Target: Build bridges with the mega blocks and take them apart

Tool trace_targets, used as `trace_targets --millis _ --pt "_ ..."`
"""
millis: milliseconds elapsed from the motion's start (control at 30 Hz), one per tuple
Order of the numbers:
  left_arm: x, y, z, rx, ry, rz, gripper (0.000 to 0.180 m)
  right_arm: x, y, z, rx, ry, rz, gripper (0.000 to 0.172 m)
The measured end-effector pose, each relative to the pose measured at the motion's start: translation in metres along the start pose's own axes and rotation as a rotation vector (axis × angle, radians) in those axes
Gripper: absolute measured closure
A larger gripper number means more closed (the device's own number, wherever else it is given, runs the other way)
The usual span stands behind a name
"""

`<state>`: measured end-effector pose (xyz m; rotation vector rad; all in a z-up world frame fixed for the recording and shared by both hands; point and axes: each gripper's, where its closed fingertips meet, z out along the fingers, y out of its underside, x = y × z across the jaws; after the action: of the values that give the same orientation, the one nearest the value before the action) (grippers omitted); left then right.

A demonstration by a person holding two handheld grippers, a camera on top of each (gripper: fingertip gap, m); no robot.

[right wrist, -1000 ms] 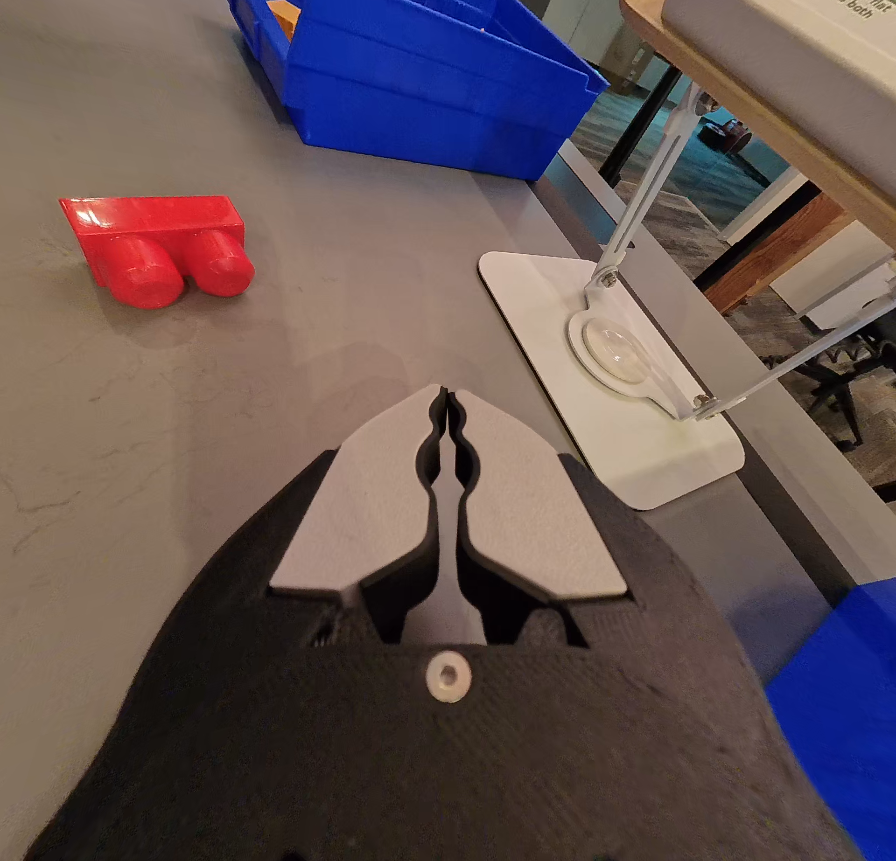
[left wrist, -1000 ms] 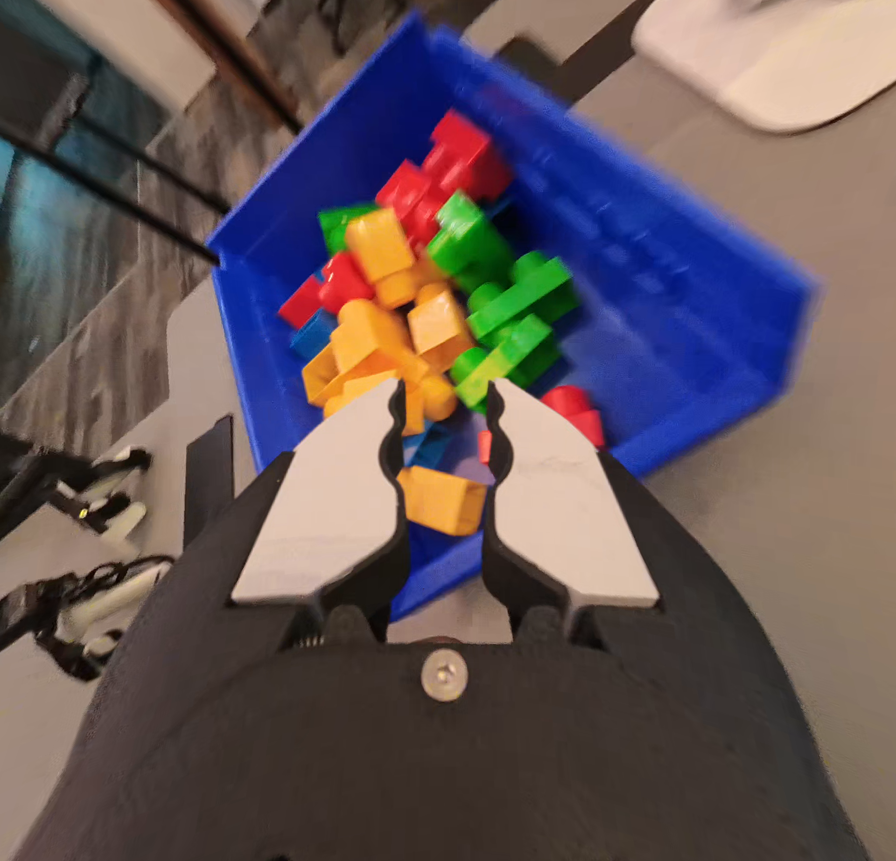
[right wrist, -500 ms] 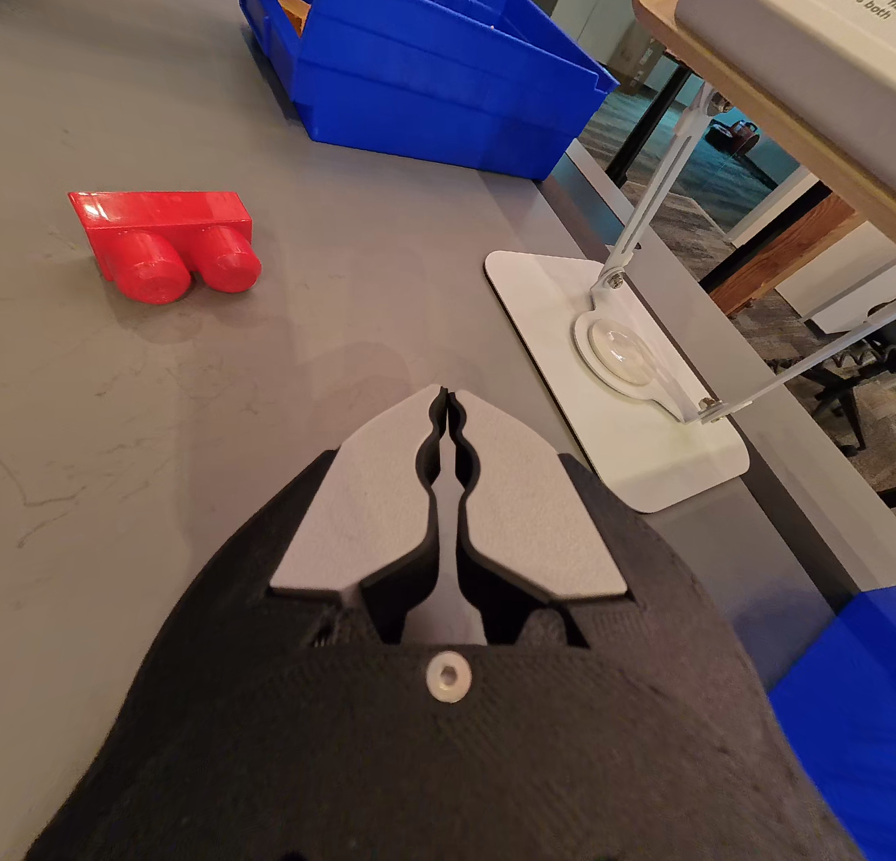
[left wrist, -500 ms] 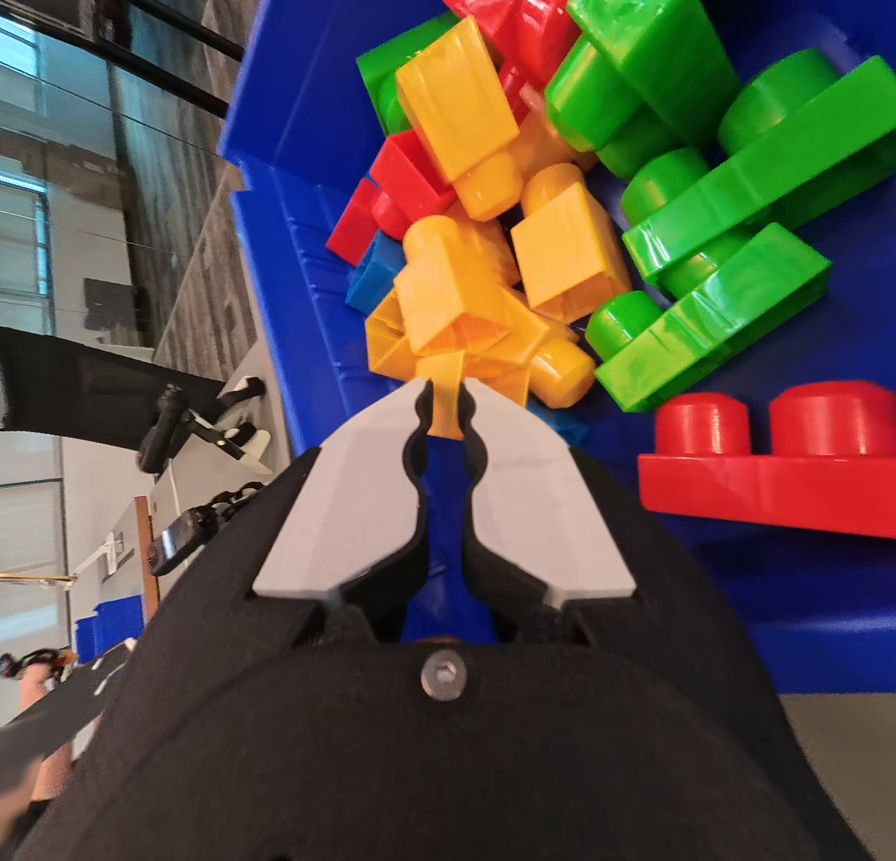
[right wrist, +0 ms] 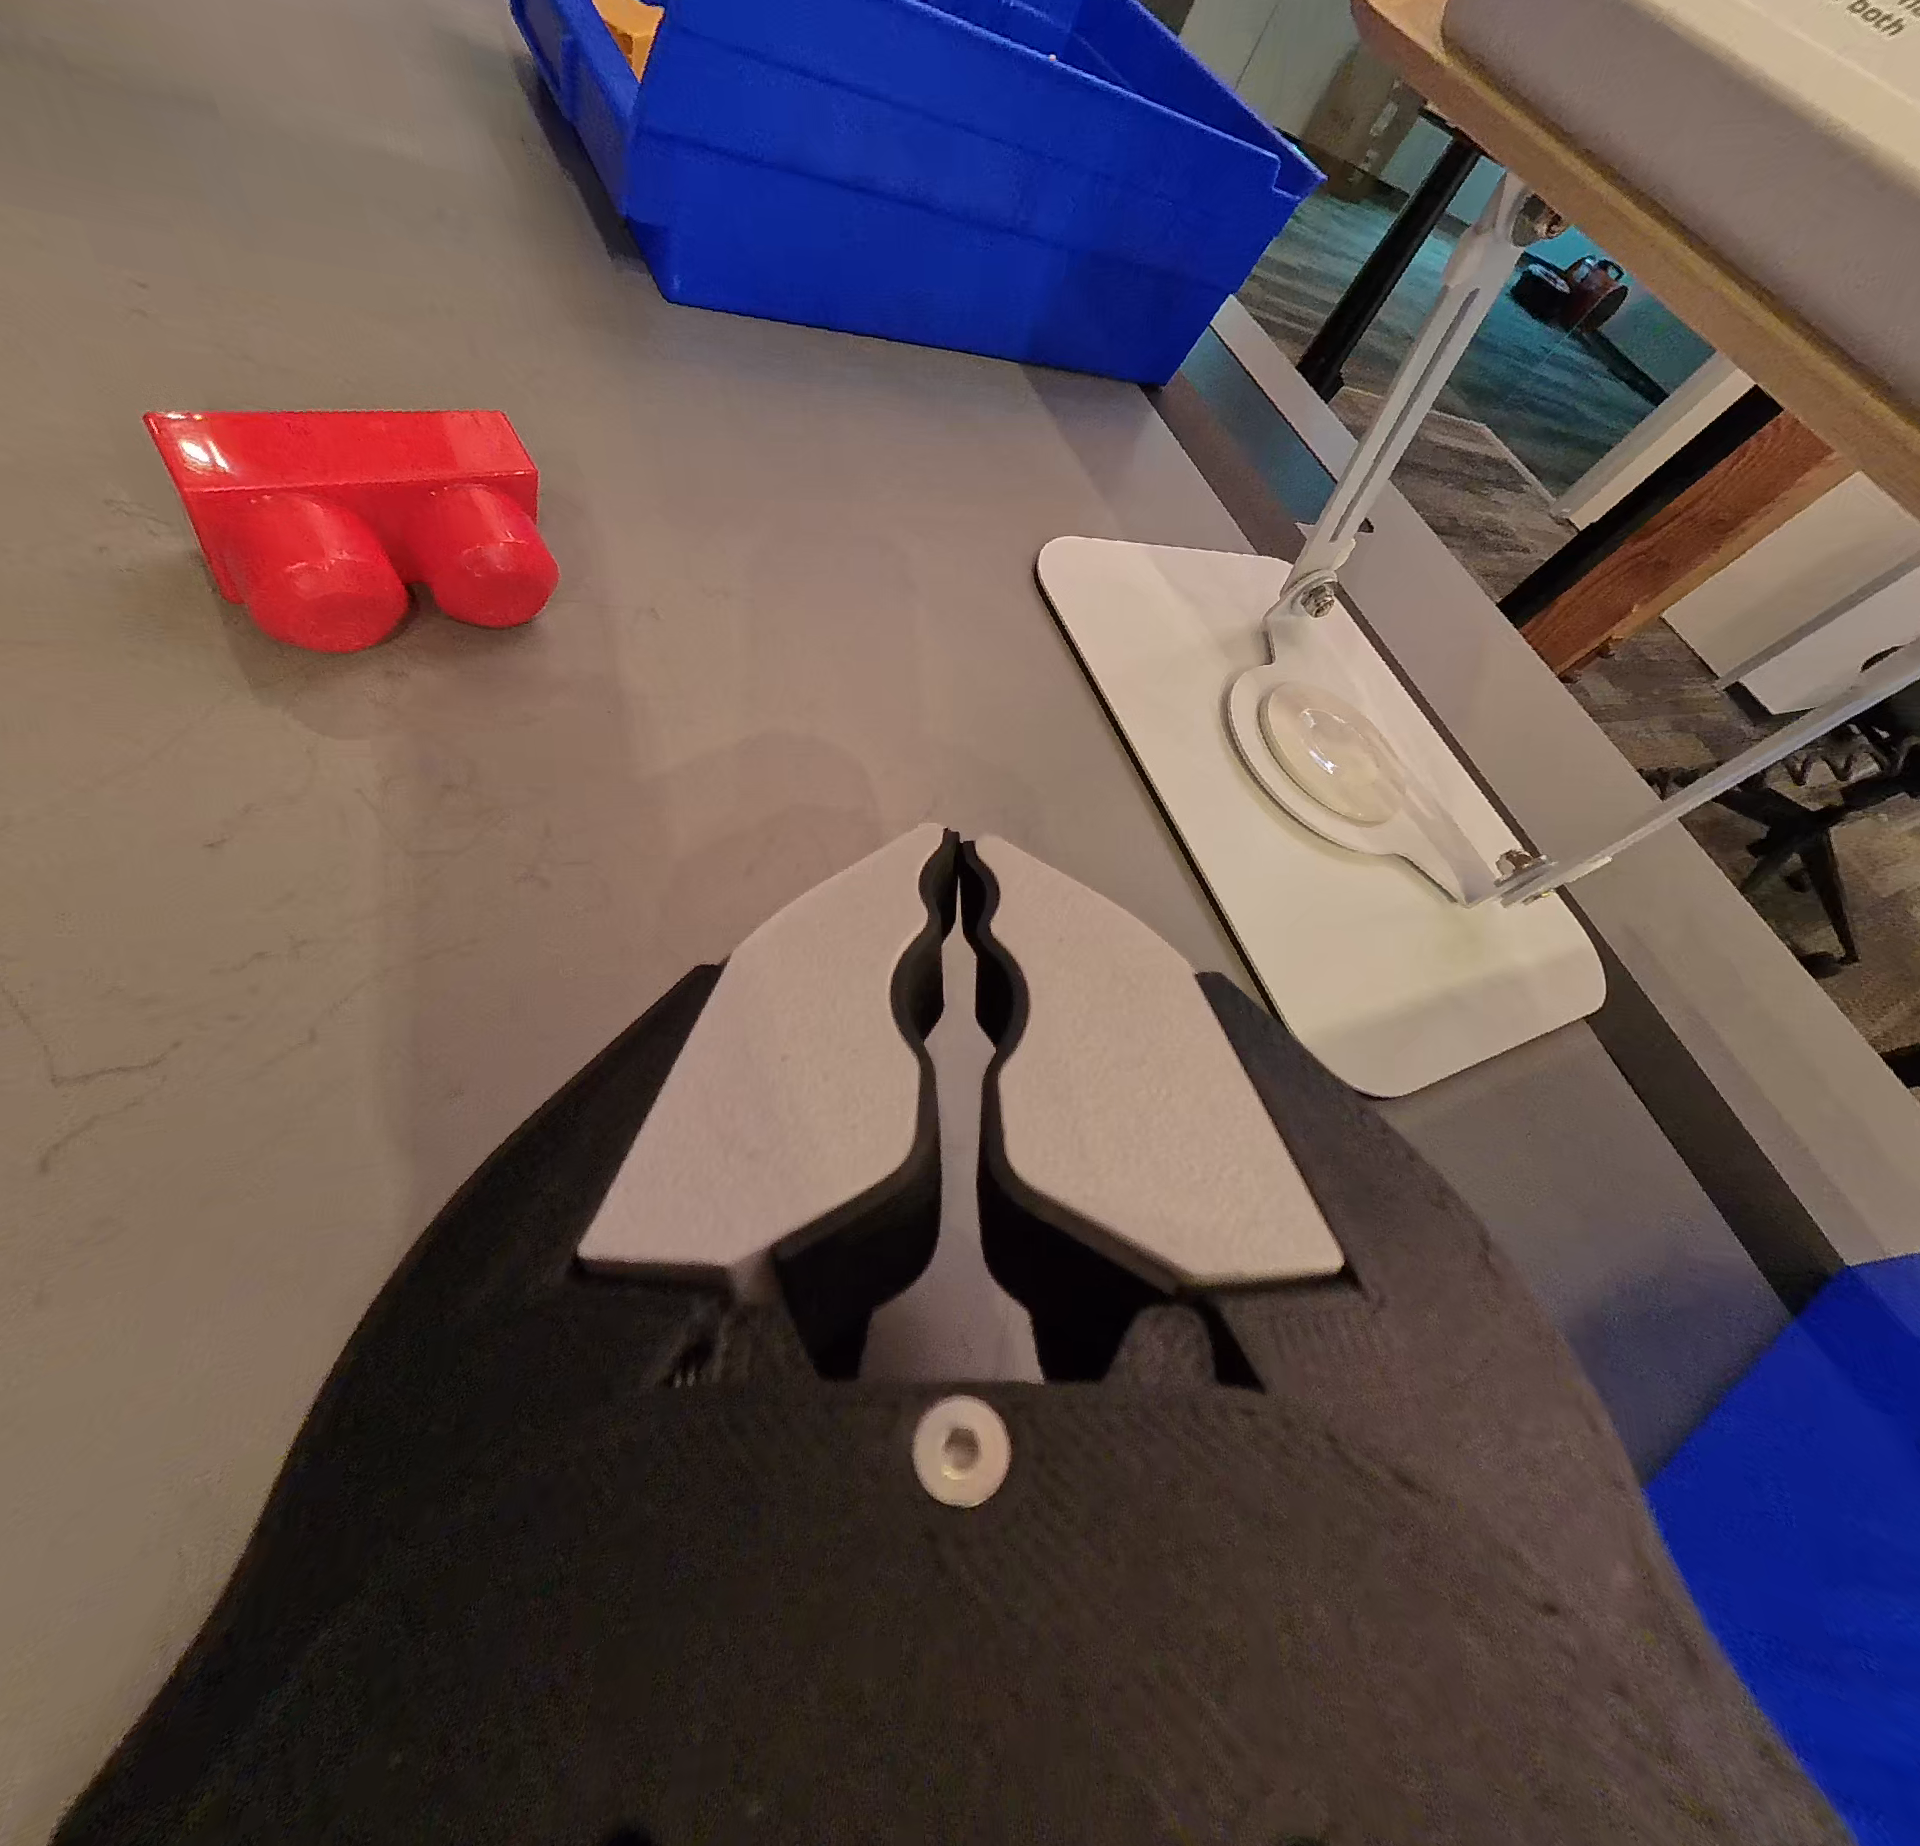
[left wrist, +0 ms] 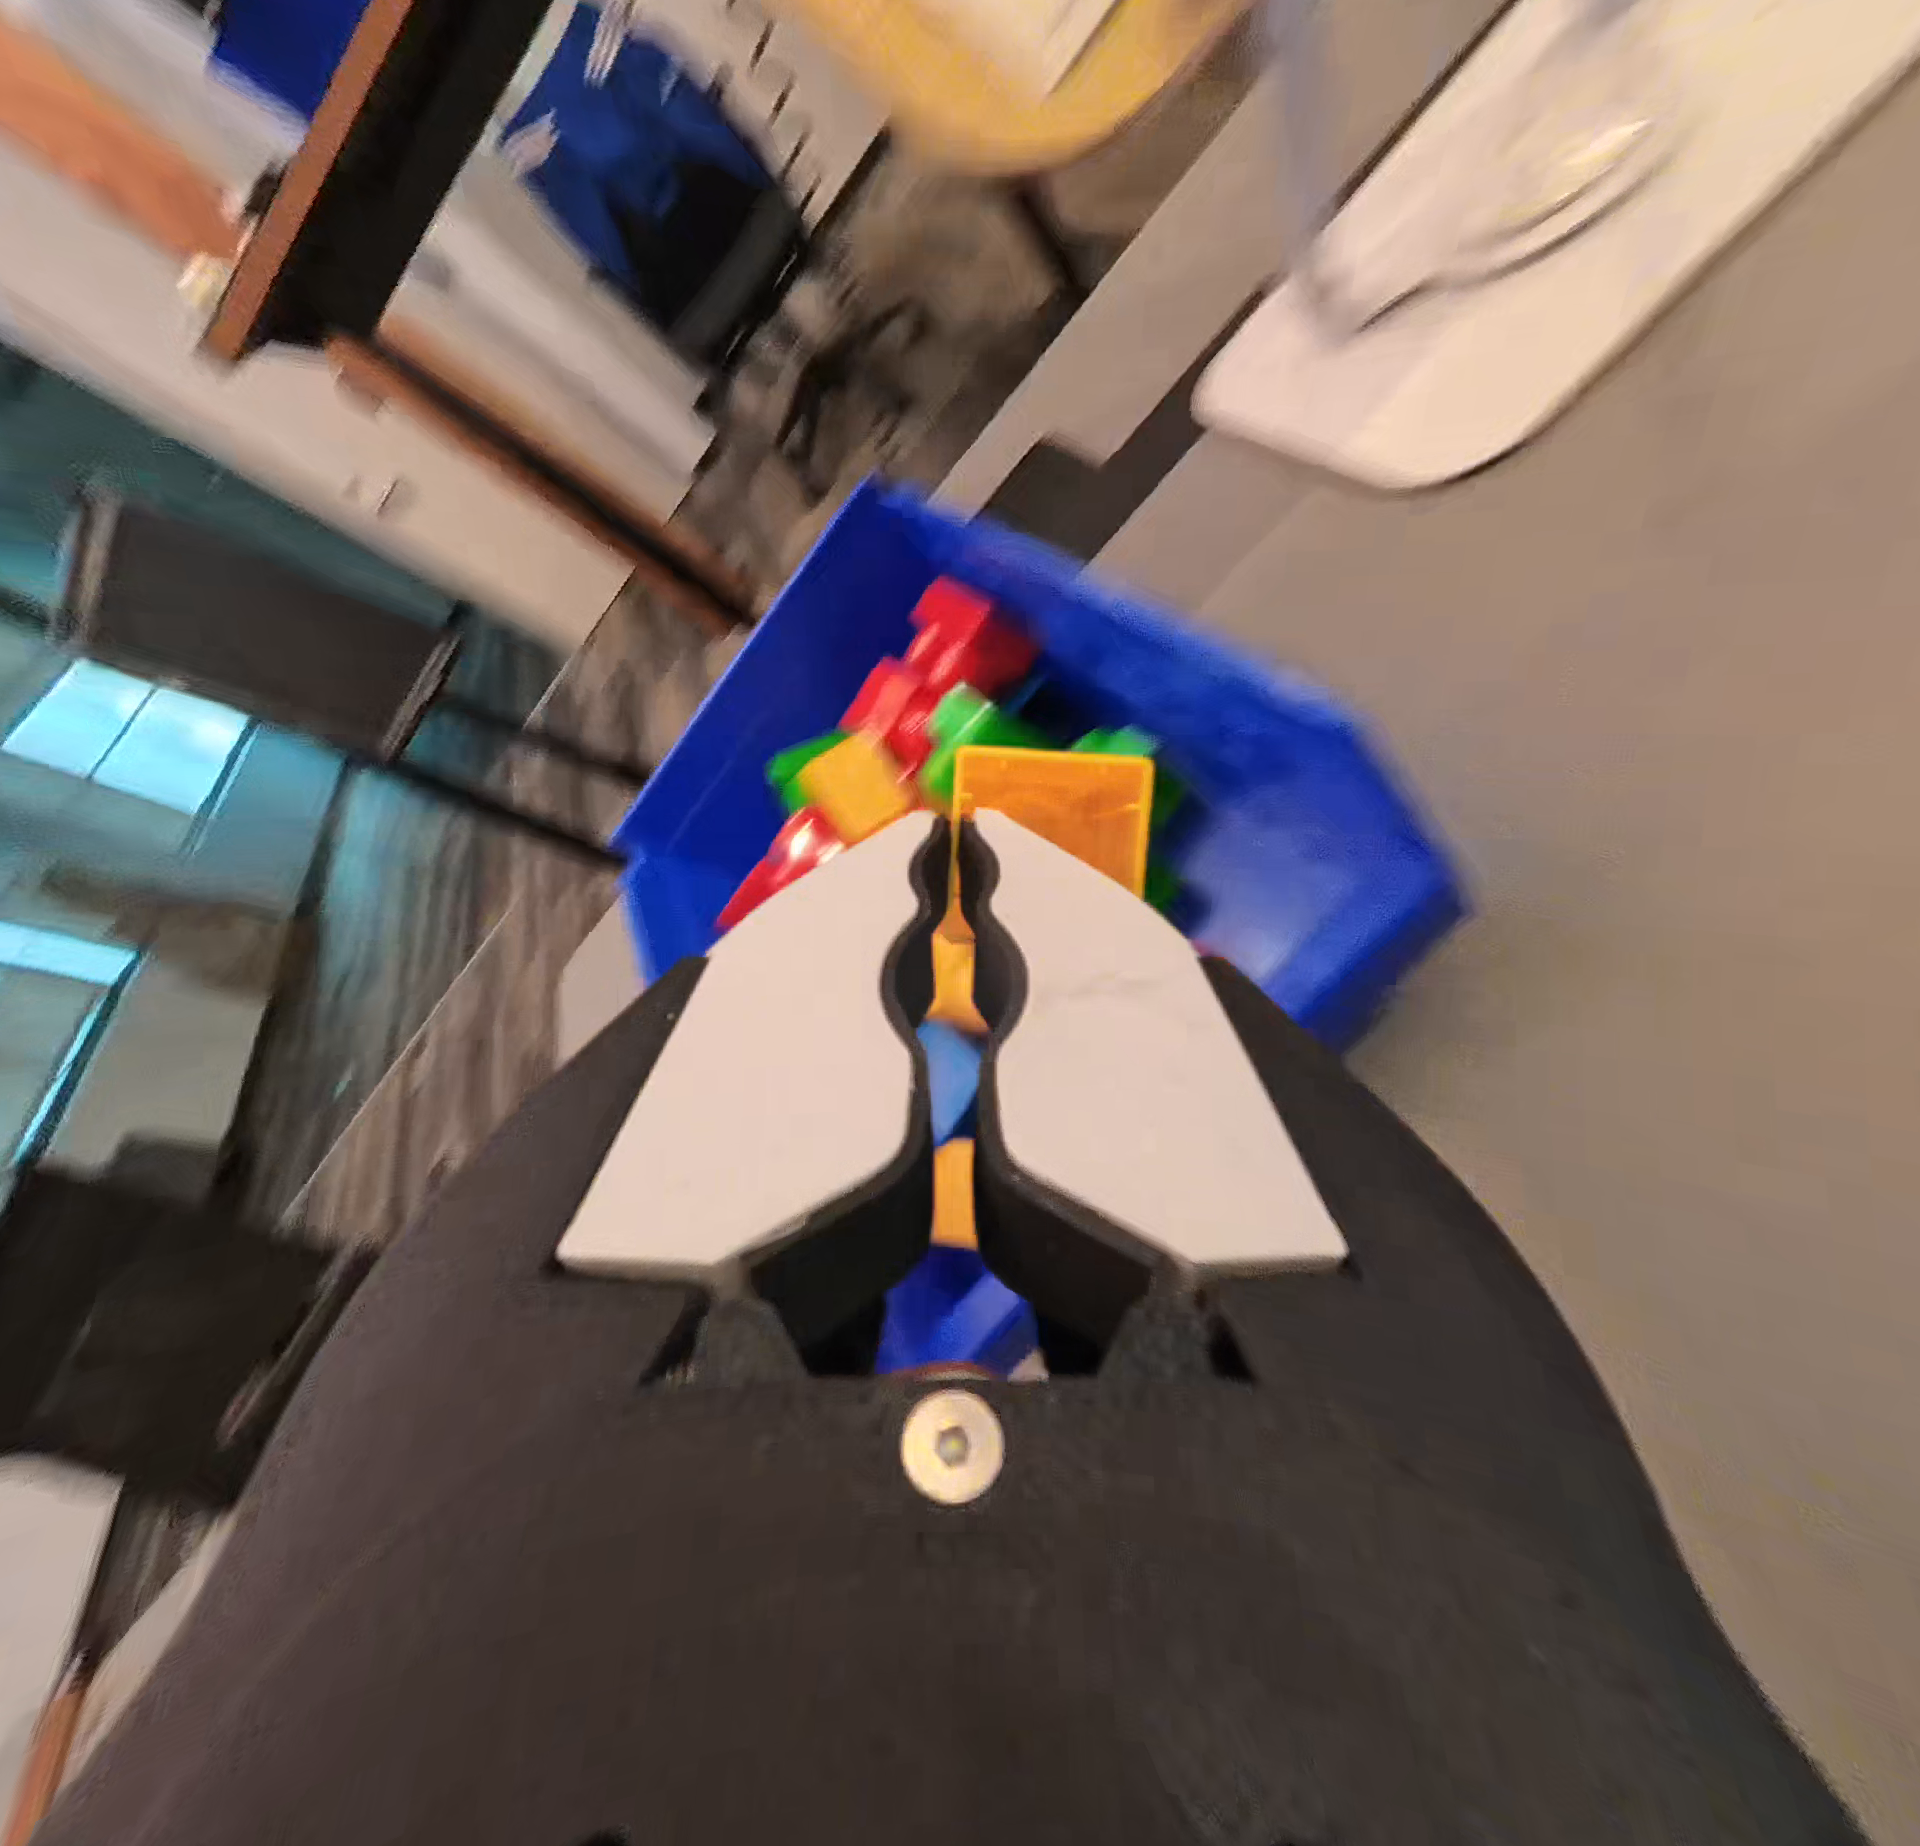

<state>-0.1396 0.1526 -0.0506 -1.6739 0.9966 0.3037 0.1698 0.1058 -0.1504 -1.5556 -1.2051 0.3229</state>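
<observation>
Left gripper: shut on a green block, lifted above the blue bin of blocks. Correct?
Not quite: the block is orange, not green. The left wrist view shows the left gripper shut on a thin wall of an orange block, held above the blue bin of mixed blocks. The rest stands.

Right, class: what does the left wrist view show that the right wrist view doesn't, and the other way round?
Left only: the left gripper shut on the thin wall of an orange block, above an open bin of red, green and yellow blocks.

Right only: the right gripper shut with nothing in it, and a red block lying on its side.

Both: the grey table, blue bins, a white stand base.
</observation>
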Motion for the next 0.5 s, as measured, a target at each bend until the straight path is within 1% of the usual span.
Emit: trace_targets --millis 33,100,167,200,267,300,433,500 --pt "0.015 -0.009 -0.006 0.032 0.025 0.024 0.179 0.0 0.0 0.0 0.0 -0.001 0.0 0.172" --pt "0.045 -0.017 -0.015 0.031 0.052 0.12 0.179 0.0 0.0 0.0 -0.001 -0.001 -0.002 0.172" --pt "0.083 -0.028 -0.02 0.069 0.132 0.15 0.179 0.0 0.0 0.0 -0.003 -0.001 -0.005 0.172" --pt "0.101 -0.027 -0.019 0.052 0.163 0.176 0.179 -0.001 0.001 0.0 -0.005 -0.001 -0.006 0.172" --pt "0.129 -0.022 -0.013 0.032 0.174 0.266 0.179 0.0 0.001 0.0 -0.006 0.0 -0.008 0.172" --pt "0.142 -0.021 -0.009 0.031 0.201 0.273 0.179 0.0 0.002 0.0 -0.008 0.001 -0.009 0.172" --pt "0.178 -0.014 0.0 0.023 0.268 0.312 0.179 0.001 0.003 -0.001 -0.01 0.005 -0.007 0.172" --pt "0.185 -0.014 0.003 0.024 0.261 0.336 0.179 0.002 0.003 -0.001 -0.011 0.004 -0.005 0.172"
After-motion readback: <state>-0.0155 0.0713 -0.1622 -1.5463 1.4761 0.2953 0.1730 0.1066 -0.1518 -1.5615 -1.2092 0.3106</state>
